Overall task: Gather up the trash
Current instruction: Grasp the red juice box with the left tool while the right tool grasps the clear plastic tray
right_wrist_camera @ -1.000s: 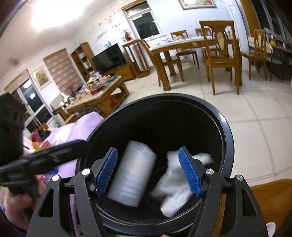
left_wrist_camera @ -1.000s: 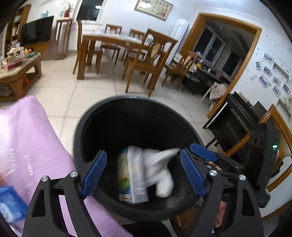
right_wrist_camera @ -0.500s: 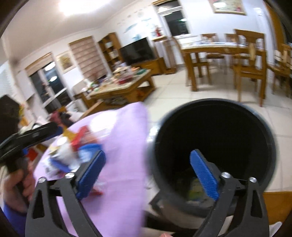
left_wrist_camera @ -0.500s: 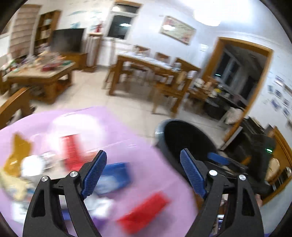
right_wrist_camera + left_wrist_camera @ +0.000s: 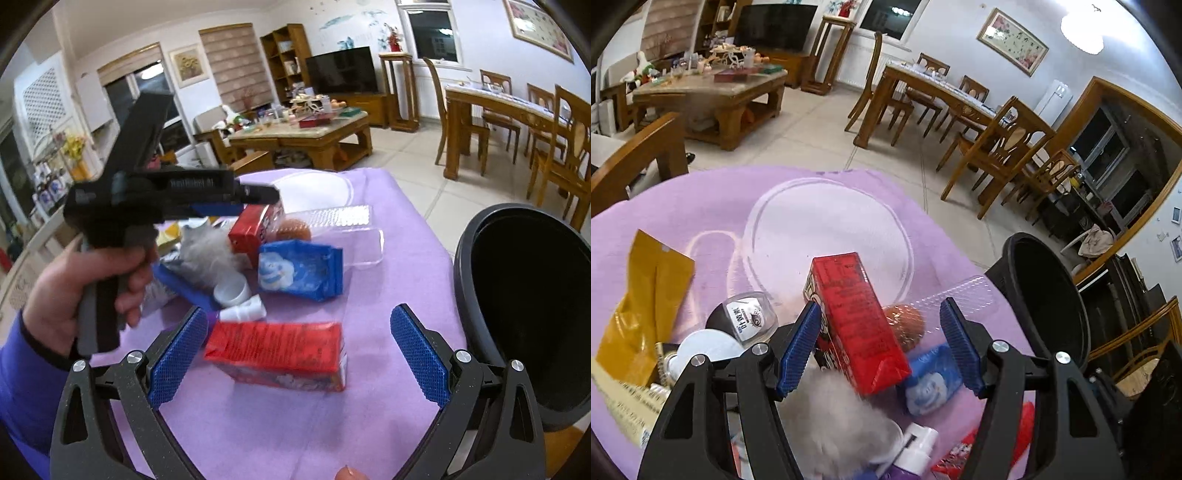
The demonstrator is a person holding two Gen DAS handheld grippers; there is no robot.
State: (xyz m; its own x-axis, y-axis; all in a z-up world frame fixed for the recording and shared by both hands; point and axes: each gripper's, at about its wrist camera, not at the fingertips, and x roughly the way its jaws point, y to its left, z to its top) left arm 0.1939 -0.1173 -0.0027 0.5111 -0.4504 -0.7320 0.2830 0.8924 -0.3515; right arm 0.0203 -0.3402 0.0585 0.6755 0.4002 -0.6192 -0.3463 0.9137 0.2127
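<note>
While L gripper [image 5: 879, 341] straddles carton [image 5: 855, 325], bin [image 5: 1049, 302] beside

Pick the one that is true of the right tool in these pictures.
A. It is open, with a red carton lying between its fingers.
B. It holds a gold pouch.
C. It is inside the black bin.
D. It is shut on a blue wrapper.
A: the right tool stands open, and the red carton lies flat on the purple cloth between its fingers, neither touching it.
</note>
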